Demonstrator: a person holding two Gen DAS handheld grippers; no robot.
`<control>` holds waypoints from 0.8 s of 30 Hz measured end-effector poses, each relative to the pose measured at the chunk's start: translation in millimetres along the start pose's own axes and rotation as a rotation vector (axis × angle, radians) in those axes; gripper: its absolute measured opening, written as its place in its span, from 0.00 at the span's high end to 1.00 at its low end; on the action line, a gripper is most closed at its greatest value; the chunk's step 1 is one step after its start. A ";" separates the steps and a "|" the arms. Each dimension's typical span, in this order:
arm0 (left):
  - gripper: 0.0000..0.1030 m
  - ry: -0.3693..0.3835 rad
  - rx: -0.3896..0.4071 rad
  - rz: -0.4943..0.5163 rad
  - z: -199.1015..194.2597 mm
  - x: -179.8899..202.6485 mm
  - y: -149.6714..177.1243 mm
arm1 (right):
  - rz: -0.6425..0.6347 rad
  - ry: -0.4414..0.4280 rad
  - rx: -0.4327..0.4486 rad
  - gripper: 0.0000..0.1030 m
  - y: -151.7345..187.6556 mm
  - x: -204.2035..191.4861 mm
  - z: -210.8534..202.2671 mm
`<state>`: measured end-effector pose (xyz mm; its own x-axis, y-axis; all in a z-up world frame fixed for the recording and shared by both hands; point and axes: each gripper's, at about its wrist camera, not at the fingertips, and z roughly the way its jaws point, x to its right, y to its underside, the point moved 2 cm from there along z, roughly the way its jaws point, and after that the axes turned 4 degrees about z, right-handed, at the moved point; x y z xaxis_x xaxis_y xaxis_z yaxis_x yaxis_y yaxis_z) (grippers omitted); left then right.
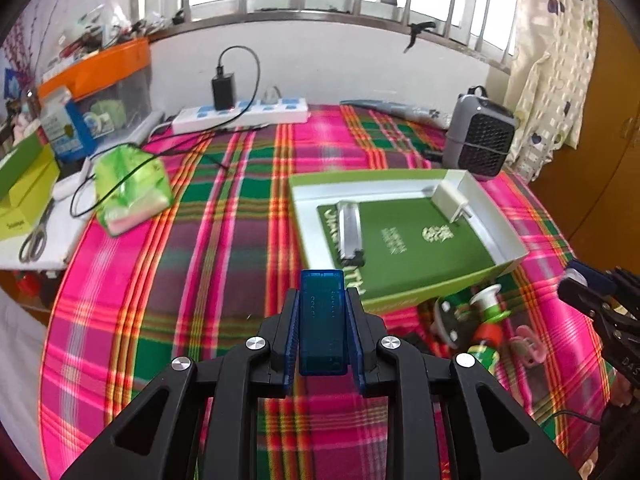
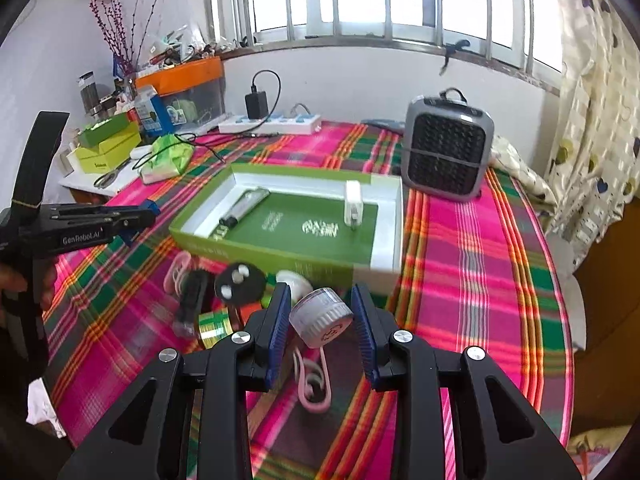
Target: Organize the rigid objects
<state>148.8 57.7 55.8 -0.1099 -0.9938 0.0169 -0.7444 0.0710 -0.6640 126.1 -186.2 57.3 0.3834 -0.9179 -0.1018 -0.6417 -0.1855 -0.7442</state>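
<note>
Translucent blue stick [image 1: 322, 320] pinched upright in left gripper [image 1: 322, 322], near the green box [image 1: 404, 300], right gripper [image 2: 322, 320] spread around a tilted white-capped jar [image 2: 320, 316], contact unclear, label blurred, pink loop [image 2: 314, 384] partly hidden beneath

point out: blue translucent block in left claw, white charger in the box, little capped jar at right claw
blue translucent block [image 1: 322, 320], left wrist view, middle of its top face.
white charger [image 2: 353, 203], right wrist view, centre of its body, inside the green box.
capped jar [image 2: 320, 317], right wrist view, its side between the pads.
</note>
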 end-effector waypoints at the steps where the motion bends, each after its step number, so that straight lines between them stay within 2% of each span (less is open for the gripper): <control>1: 0.80 0.002 -0.001 0.000 1.0 1.6 -2.7 | -0.002 -0.004 0.001 0.68 -3.0 -0.7 1.1; 15: 0.80 0.065 0.006 -0.002 27.8 18.7 -44.9 | -0.021 -0.035 -0.031 0.68 -60.4 -11.8 54.3; 24: 0.80 0.084 -0.035 -0.038 66.8 17.2 -57.5 | -0.015 -0.029 -0.108 0.68 -74.4 -10.2 106.1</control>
<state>233.7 30.8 44.4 -0.1350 -0.9852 0.1058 -0.7716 0.0376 -0.6350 240.5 -125.8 43.7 0.4114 -0.9046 -0.1115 -0.7030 -0.2371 -0.6705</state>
